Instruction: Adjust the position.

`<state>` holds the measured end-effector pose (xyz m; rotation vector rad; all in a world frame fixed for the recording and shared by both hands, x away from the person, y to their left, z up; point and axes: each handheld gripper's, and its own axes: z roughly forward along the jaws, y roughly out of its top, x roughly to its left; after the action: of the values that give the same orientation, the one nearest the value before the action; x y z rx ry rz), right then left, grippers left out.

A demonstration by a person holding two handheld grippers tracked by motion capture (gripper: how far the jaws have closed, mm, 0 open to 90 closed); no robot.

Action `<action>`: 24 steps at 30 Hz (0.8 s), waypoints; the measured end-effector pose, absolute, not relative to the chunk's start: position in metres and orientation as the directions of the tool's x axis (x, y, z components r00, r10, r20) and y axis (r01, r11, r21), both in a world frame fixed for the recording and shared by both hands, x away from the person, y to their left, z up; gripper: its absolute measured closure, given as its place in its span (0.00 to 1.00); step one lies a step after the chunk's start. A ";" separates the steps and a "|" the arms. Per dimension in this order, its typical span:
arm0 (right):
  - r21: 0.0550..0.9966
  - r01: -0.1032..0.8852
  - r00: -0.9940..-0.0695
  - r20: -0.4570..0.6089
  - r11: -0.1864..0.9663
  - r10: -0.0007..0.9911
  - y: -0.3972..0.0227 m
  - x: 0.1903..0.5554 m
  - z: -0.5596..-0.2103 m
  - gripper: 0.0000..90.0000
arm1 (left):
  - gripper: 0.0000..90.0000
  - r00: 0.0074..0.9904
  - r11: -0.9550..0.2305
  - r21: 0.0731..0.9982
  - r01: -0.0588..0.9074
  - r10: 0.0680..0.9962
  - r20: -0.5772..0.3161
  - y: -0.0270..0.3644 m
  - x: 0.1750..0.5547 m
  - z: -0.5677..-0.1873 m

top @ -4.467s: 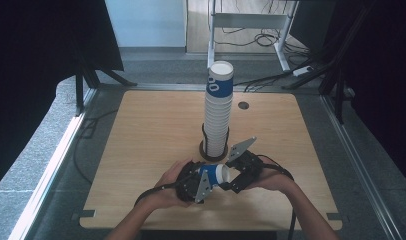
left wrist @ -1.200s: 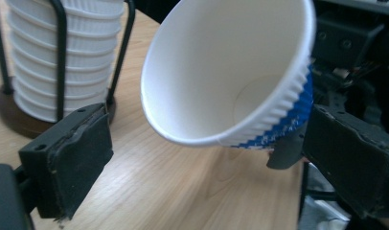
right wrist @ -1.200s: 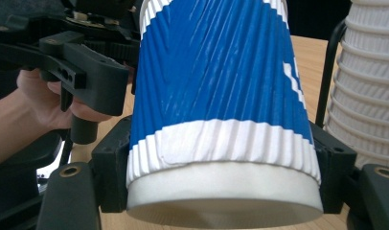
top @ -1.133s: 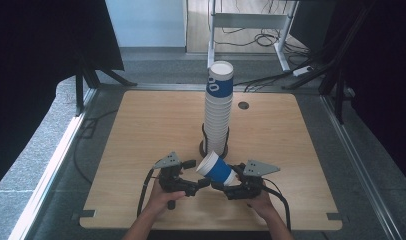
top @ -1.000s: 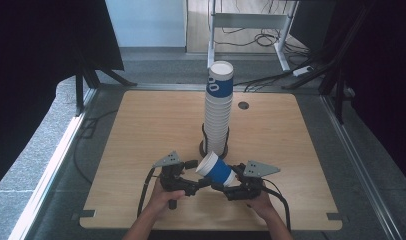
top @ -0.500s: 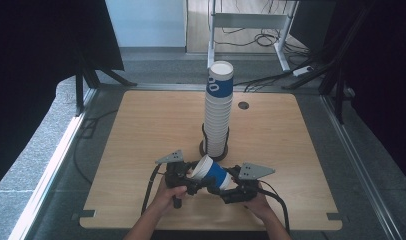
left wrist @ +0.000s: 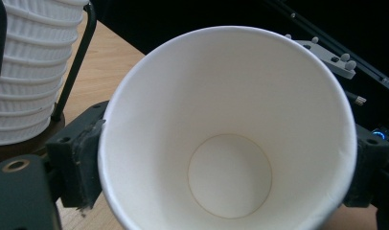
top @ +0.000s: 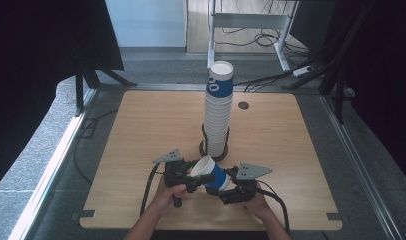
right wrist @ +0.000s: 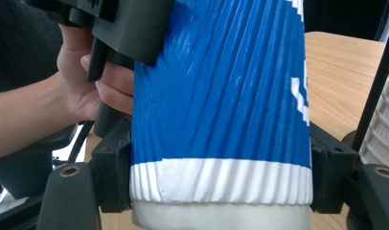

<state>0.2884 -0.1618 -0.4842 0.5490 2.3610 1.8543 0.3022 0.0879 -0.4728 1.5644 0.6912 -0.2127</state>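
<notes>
Blue ribbed paper cup (top: pixel 211 174), held above the bench (top: pixel 141 130): right claw (top: pixel 230 186) pinches its base, left claw (top: pixel 190 175) has just been closing on its rim. Light, crushable; grip gently

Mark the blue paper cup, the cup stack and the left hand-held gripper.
blue paper cup (top: pixel 217 176): high view, on its blue ribbed side wall.
cup stack (top: pixel 217 117): high view, on the white ribbed cups midway up.
left hand-held gripper (top: pixel 195 175): high view, midway between its fingertips at the cup's rim.

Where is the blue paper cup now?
In the high view the blue paper cup lies tilted between both grippers, at the table's near edge, just before the cup stack.
</notes>
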 end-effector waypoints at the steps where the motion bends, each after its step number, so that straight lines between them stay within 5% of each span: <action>1: 0.954 0.222 -0.932 0.147 0.199 0.332 -0.162 0.288 -0.484 0.31 | 0.13 0.797 0.034 0.840 0.542 0.294 -0.527 0.088 0.302 -0.473; 24: 0.956 0.217 -0.931 0.142 0.197 0.335 -0.160 0.288 -0.482 0.30 | 0.19 0.802 0.055 0.840 0.540 0.266 -0.534 0.084 0.300 -0.477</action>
<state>0.2882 -0.1605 -0.4825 0.5445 2.3534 1.8534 0.2999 0.0842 -0.4773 1.5357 0.6709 -0.2335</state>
